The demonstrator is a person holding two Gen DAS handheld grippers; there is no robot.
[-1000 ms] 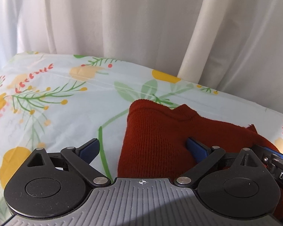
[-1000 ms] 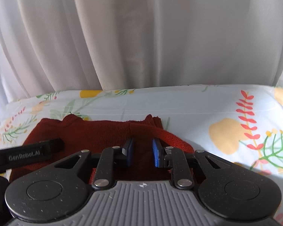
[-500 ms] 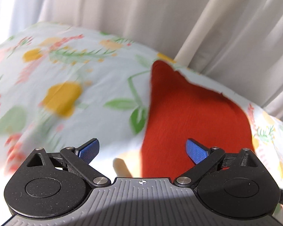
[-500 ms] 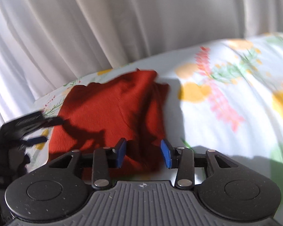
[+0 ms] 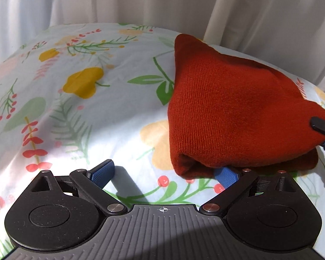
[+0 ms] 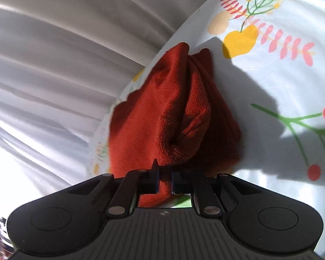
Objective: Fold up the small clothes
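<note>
One rust-red knit garment, doubled over, lies on the floral sheet near the white curtain. Its folded edge faces the left gripper.

Two grippers in view.

Left gripper: blue pads spread wide, gripping nothing. Left pad sits over bare sheet; right pad is tucked just under the garment's near fold, touching or nearly so.

Right gripper: jaws drawn close, pinching a bunched corner of the same garment between them. Cloth rises from the pinch in gathered folds, the rest trailing down to the sheet. From the left wrist view, the right gripper's tip shows at the garment's right edge.

One sheet, one curtain behind.
</note>
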